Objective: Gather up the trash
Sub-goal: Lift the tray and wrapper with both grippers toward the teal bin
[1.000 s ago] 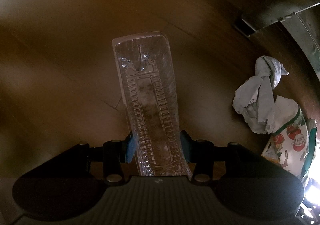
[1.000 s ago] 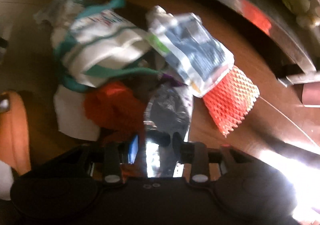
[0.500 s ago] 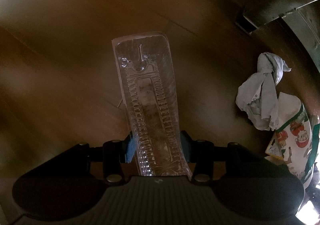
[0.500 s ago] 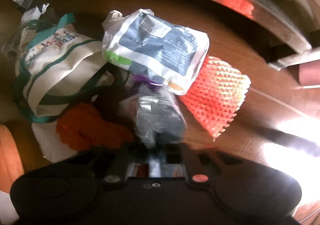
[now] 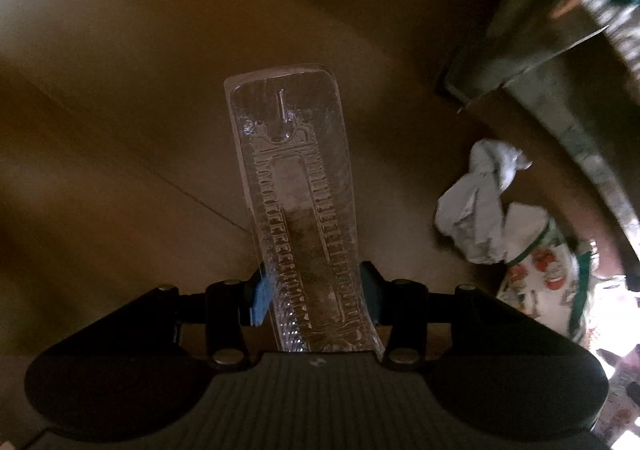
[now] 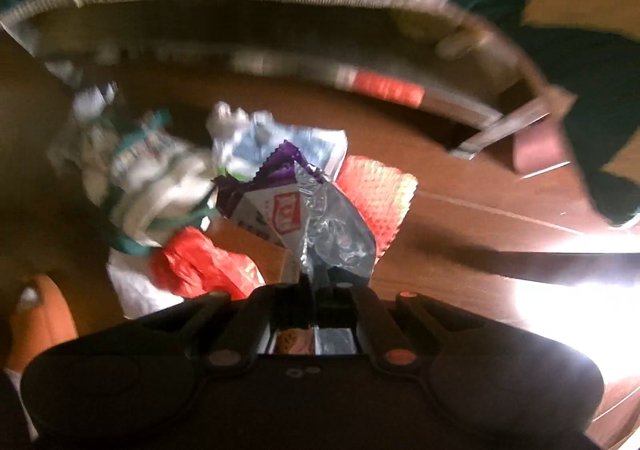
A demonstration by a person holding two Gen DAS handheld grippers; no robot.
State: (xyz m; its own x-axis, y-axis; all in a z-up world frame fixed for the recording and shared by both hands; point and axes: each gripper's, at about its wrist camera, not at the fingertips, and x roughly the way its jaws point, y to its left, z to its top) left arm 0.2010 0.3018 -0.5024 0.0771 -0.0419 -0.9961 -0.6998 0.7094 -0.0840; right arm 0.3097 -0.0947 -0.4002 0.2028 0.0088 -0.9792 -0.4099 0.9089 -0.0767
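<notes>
Both grippers loaded, pointing down at the wood floor (image 5: 120, 130). Left gripper (image 5: 316, 298) is clamped across the lower end of a long clear plastic blister tray (image 5: 296, 186); the tray sticks out ahead of the jaws and looks clear of the floor. Right gripper (image 6: 316, 282) has jaws fully closed, pinching the tail of a crinkled foil wrapper with purple print (image 6: 308, 210), which stands out in front of the jaws above the pile. Rest of the trash is on the floor beyond it: orange foam fruit net (image 6: 380, 198), crumpled red bag (image 6: 200, 262), white-and-blue pouch (image 6: 276, 138), white tote with green handles (image 6: 148, 178), and in the left view a crumpled grey paper (image 5: 480, 202) near a printed bag (image 5: 548, 282). My read: step in hand is carrying both pieces off to a bin, none visible in either view. Advice: keep both grips as they are; the tray is stiff and held at one end only, so avoid swinging it or clipping the furniture edge (image 5: 520, 58). The wrapper is thin and slippery, held by a small pinch; move smoothly so it doesn't slide out. Right view is blurred, so I can't tell how deep the foil sits between the pads
</notes>
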